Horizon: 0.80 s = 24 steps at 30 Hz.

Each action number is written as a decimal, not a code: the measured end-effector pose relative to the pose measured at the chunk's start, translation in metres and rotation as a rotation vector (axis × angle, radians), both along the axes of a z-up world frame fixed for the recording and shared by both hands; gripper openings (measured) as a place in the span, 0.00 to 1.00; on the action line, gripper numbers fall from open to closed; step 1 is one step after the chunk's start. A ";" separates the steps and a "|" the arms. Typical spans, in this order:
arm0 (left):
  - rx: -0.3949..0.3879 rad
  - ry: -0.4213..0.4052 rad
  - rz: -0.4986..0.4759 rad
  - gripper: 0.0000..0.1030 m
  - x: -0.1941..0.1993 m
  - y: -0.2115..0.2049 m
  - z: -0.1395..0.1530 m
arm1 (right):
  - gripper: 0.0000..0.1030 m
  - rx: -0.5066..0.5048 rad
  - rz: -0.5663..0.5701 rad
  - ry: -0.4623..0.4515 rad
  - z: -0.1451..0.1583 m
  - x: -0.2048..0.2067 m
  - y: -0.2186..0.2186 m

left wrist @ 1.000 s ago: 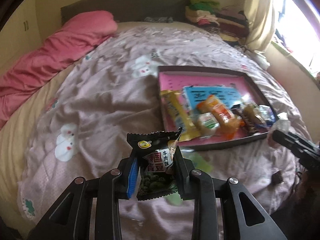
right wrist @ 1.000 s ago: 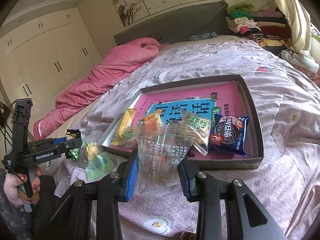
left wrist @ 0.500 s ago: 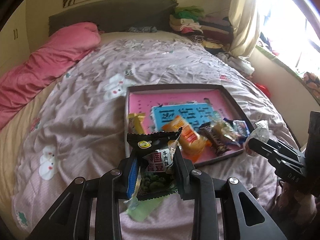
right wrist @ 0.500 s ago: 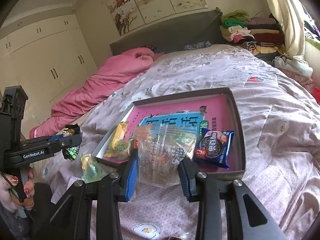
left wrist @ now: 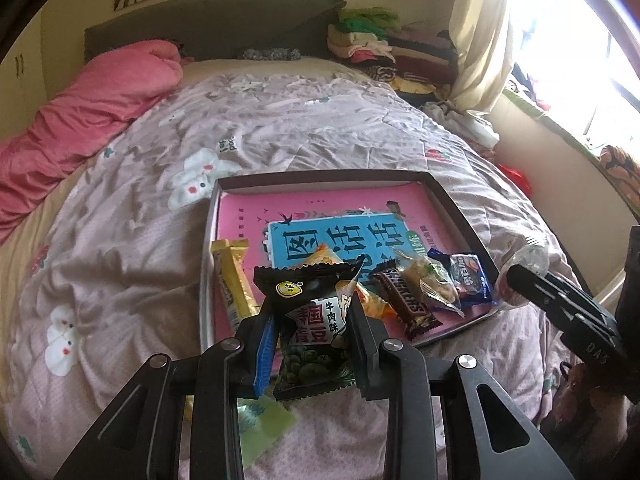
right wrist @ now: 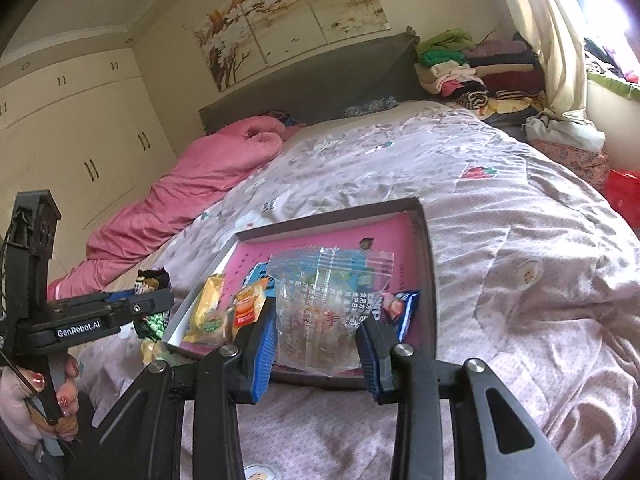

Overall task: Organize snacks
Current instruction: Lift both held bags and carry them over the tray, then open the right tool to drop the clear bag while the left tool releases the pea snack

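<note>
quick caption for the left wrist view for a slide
Left tool grips a black green-pea packet above the pink snack tray on the bed.

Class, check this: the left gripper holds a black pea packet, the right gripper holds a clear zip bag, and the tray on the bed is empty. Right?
Not quite. The tray isn't empty: the left wrist view shows several snacks in it. The left gripper does hold the pea packet, the right gripper the zip bag.

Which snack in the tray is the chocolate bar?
The brown Snickers bar, lying between the orange packet and the clear-wrapped snack in the tray.
</note>
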State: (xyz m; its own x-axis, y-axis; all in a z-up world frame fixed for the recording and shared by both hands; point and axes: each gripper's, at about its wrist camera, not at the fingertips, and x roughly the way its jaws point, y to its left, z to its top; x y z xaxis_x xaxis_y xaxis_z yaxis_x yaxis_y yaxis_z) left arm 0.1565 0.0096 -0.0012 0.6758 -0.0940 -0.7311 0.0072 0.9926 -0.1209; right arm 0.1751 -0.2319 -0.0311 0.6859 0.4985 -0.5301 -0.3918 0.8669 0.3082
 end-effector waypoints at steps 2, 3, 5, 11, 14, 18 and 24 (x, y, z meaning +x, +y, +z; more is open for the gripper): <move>-0.004 0.007 -0.001 0.31 0.003 -0.001 -0.003 | 0.36 -0.002 -0.011 -0.004 0.001 0.001 -0.003; -0.004 0.008 0.000 0.31 0.005 -0.002 -0.004 | 0.36 -0.002 -0.016 -0.006 0.001 0.002 -0.004; -0.004 0.014 -0.002 0.31 0.008 -0.004 -0.007 | 0.36 -0.006 -0.026 -0.010 0.002 0.003 -0.005; -0.003 0.031 -0.003 0.32 0.017 -0.009 -0.015 | 0.36 -0.016 -0.048 -0.026 0.004 0.007 -0.010; -0.004 0.042 -0.003 0.32 0.021 -0.011 -0.020 | 0.36 -0.016 -0.058 -0.026 0.004 0.009 -0.013; -0.007 0.056 -0.006 0.31 0.026 -0.013 -0.028 | 0.36 -0.017 -0.068 -0.025 0.003 0.013 -0.015; -0.009 0.074 -0.013 0.31 0.032 -0.017 -0.038 | 0.36 -0.026 -0.084 -0.014 0.000 0.020 -0.017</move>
State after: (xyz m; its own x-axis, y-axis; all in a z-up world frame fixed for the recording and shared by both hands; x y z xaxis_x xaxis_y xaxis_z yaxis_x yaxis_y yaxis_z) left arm 0.1883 -0.0070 -0.0395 0.6185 -0.1093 -0.7781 0.0109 0.9914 -0.1306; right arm 0.1954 -0.2489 -0.0314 0.7323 0.4249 -0.5321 -0.3216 0.9046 0.2797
